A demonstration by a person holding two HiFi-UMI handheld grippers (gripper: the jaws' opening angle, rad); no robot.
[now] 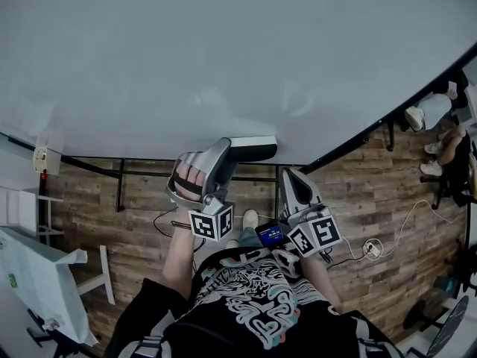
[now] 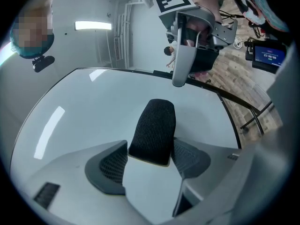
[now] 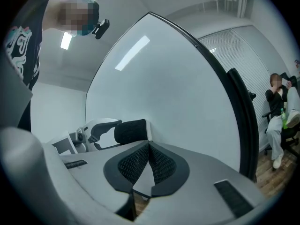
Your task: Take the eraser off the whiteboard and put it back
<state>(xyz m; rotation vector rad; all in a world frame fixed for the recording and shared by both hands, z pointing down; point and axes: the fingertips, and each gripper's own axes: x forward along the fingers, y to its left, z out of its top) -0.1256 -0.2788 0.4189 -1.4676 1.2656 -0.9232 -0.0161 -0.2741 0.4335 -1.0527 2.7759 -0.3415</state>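
The whiteboard fills the upper head view. My left gripper is shut on the eraser, a block with black felt and a white back, held close to the board's lower part. In the left gripper view both pads press the sides of the eraser, with the board behind it. Whether it touches the board I cannot tell. My right gripper hangs beside it to the right, shut on nothing. In the right gripper view its pads meet, and beyond them are the eraser and left gripper.
The board's black stand runs along its lower edge over a wooden floor. A small lit device and cables lie near my feet. White furniture stands at the left. A seated person is off to the right.
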